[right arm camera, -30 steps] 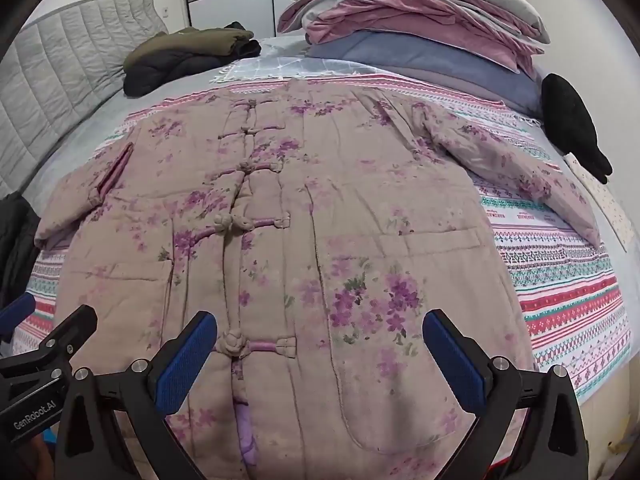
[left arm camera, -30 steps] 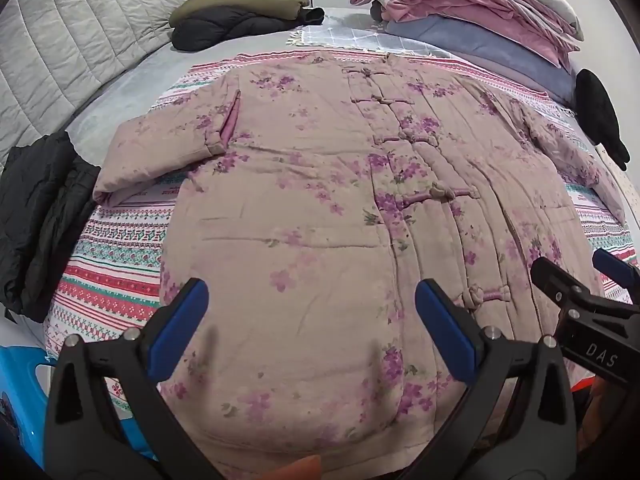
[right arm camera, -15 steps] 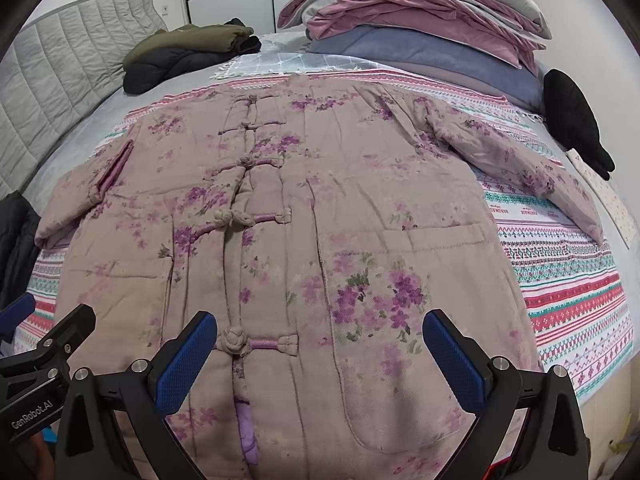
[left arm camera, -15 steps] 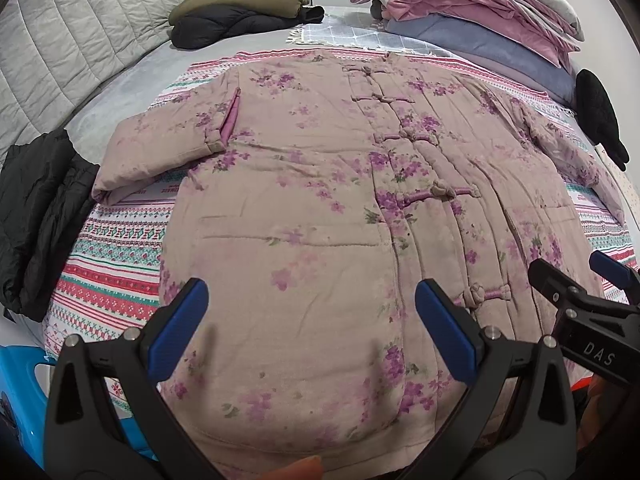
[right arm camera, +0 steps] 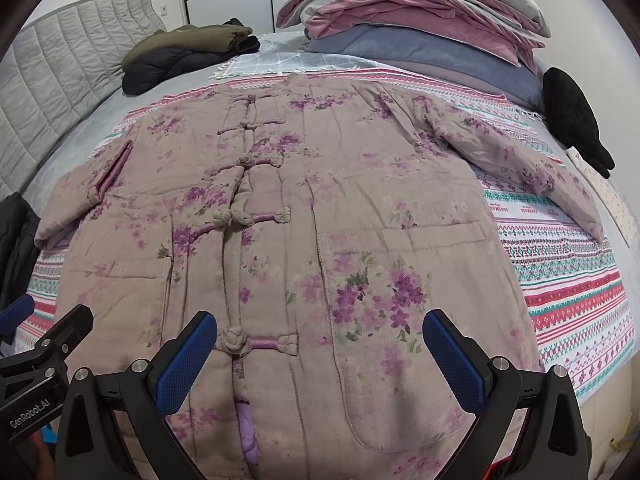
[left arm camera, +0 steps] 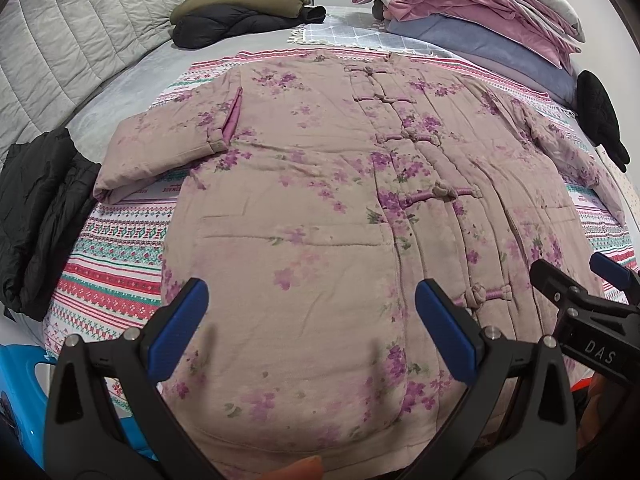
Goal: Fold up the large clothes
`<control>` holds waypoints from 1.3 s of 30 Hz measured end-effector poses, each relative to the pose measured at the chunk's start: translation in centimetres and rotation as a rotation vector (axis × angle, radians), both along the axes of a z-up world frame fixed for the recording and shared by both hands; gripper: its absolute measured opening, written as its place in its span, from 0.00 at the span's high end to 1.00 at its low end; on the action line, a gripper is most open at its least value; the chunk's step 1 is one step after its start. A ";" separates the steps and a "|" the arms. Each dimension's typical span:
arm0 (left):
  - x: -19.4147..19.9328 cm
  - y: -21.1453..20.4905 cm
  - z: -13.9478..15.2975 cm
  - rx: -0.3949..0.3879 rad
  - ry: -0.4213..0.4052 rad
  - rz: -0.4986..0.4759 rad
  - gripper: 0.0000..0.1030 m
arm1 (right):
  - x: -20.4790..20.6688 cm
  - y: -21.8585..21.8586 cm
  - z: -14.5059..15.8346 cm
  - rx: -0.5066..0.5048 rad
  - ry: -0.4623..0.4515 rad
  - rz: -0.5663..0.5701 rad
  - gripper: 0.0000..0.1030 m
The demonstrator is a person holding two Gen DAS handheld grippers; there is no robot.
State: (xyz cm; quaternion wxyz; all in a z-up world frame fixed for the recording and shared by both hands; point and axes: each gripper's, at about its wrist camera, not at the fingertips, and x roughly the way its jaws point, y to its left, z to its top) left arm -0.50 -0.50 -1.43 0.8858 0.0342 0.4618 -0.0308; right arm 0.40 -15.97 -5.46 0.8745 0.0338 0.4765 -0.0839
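A long padded beige coat (left arm camera: 312, 216) (right arm camera: 320, 208) with purple flowers and knot buttons lies flat and face up on the bed, hem toward me. Its left sleeve (left arm camera: 160, 148) is doubled back over itself; its right sleeve (right arm camera: 520, 168) stretches out to the side. My left gripper (left arm camera: 312, 320) hovers open above the hem's left half with nothing between its blue pads. My right gripper (right arm camera: 320, 352) hovers open above the hem near the lowest knot button (right arm camera: 236, 340). Each gripper shows at the edge of the other's view.
A striped patterned blanket (right arm camera: 572, 280) lies under the coat. Black clothes (left arm camera: 36, 216) sit at the bed's left edge, dark and olive jackets (left arm camera: 240, 16) at the far left, stacked bedding (right arm camera: 420, 20) at the head, a black item (right arm camera: 572, 120) at right. A blue object (left arm camera: 20, 392) stands at the lower left.
Both grippers have drifted back slightly, so the coat sits a little farther off in both views. Jaws stay open and the coat has not moved.
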 end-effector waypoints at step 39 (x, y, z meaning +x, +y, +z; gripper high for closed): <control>0.2 0.6 0.5 -0.044 -0.022 0.007 0.00 | -0.1 -1.0 0.0 0.006 -0.002 -0.031 0.00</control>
